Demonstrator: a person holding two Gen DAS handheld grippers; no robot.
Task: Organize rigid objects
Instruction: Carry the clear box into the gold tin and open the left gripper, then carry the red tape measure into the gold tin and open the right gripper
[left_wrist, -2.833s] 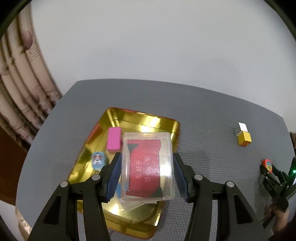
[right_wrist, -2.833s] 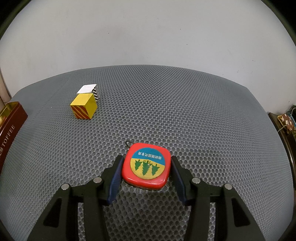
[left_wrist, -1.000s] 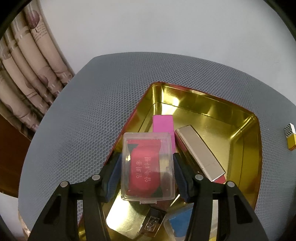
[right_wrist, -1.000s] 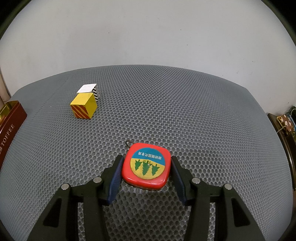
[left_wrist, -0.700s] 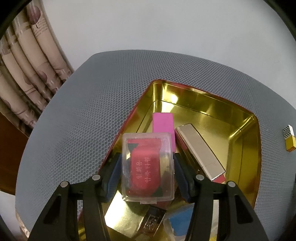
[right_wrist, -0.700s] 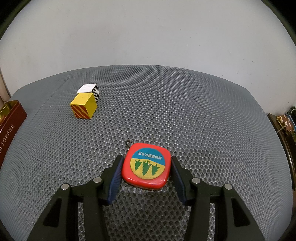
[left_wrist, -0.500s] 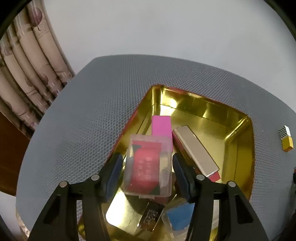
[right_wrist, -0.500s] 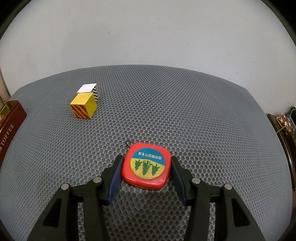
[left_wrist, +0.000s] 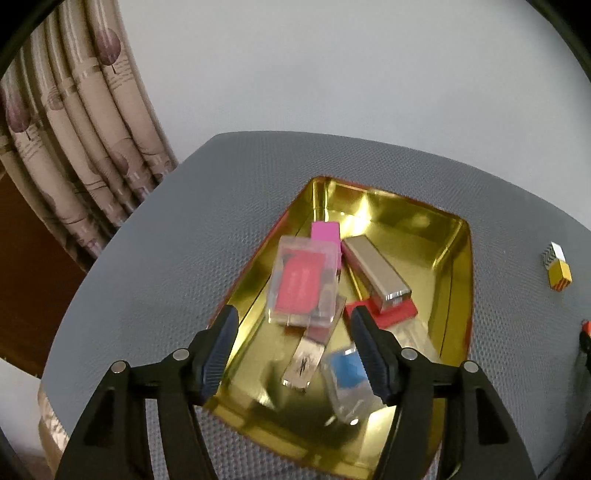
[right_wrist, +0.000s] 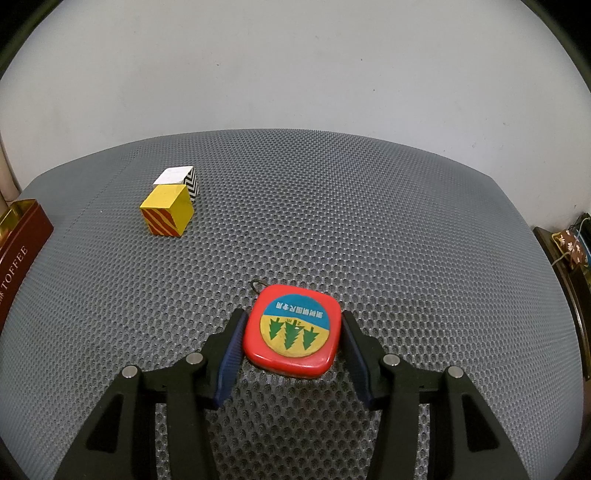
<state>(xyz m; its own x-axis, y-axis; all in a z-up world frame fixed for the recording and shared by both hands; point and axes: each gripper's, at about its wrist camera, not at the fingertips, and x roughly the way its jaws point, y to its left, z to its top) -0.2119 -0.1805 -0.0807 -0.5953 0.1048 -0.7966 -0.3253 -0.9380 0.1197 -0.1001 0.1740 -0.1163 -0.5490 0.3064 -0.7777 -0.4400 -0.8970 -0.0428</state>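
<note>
My left gripper (left_wrist: 295, 350) is open and empty above the near end of a gold tin tray (left_wrist: 458, 258). A clear plastic case with a red card inside (left_wrist: 304, 282) lies in the tray, clear of the fingers, resting on a pink block (left_wrist: 325, 232). A gold bar-shaped box (left_wrist: 376, 271), a red piece (left_wrist: 388, 312) and a clear case with a blue insert (left_wrist: 349, 373) also lie there. My right gripper (right_wrist: 291, 345) stands around a red tape measure (right_wrist: 291, 336) on the grey mesh; the pads look close to its sides, contact unclear.
A yellow striped cube (right_wrist: 166, 210) and a black-and-white zigzag cube (right_wrist: 181, 181) stand together on the mesh, also visible in the left wrist view (left_wrist: 557, 269). The tray's maroon side (right_wrist: 18, 243) is at the far left. Curtains (left_wrist: 74, 147) hang left of the table.
My left gripper has opened and let go of the clear case, which now lies in the tray; the gripper has drawn back and up. The right gripper and tape measure have not moved.
</note>
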